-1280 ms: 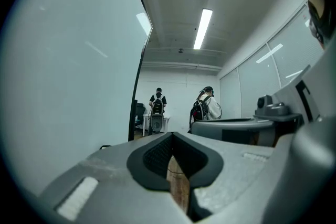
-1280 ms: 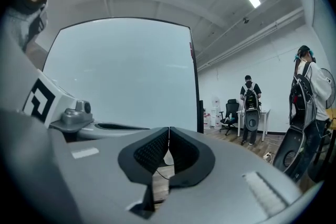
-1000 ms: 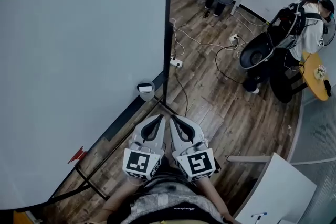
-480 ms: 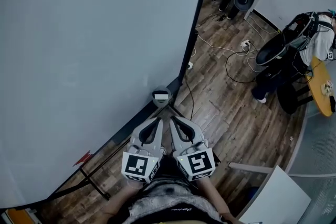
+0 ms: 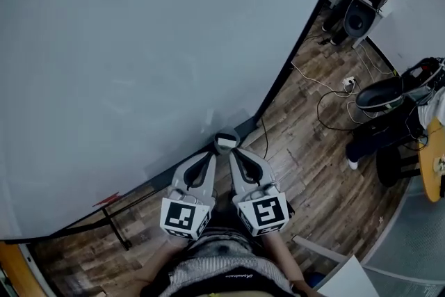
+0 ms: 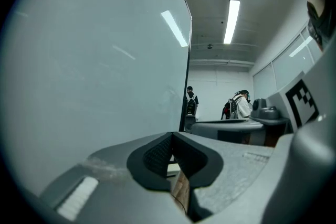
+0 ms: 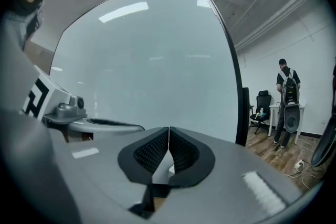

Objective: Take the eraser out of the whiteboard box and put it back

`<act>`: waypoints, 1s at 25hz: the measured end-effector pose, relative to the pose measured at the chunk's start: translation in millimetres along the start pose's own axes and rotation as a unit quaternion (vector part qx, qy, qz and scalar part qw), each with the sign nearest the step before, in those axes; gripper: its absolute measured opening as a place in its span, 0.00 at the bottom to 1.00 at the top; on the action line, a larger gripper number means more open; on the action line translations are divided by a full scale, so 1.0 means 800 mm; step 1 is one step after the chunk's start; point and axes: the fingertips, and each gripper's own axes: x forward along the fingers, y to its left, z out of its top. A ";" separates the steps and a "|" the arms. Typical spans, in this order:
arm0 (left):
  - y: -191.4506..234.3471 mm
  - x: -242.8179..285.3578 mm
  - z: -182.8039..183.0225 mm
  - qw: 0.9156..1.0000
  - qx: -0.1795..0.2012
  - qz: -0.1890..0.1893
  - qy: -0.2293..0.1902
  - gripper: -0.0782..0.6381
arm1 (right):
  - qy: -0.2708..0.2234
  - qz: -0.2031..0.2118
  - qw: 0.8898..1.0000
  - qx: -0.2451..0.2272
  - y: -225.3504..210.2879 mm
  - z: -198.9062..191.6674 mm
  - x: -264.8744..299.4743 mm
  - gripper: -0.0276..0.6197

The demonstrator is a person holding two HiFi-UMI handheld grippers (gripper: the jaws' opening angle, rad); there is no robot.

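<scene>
Standing on wood floor (image 5: 306,142) before whiteboard (image 5: 139,45); left gripper (image 5: 211,156), right gripper (image 5: 233,154) fingers (image 7: 152,152) together, empty.

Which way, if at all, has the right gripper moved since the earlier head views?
Yes. The right gripper has moved toward the whiteboard box: a gap lay between them earlier, and now its tip sits right below the box.

wood floor (image 5: 299,156) — cables (image 5: 316,82) and a power strip (image 5: 349,82) on it
</scene>
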 end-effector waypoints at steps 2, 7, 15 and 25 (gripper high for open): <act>0.002 0.010 0.013 1.000 -0.001 0.020 -0.005 0.11 | -0.002 0.023 1.000 -0.003 -0.007 0.011 0.009 0.05; 0.016 0.035 0.027 0.998 -0.008 0.064 -0.008 0.11 | 0.002 0.071 0.997 -0.005 -0.021 0.023 0.037 0.05; 0.028 0.055 0.032 0.991 -0.008 0.132 -0.012 0.11 | 0.004 0.139 0.990 -0.011 -0.035 0.028 0.060 0.05; 0.033 0.056 0.030 0.979 -0.007 0.203 -0.014 0.11 | 0.007 0.215 0.976 -0.024 -0.035 0.021 0.075 0.05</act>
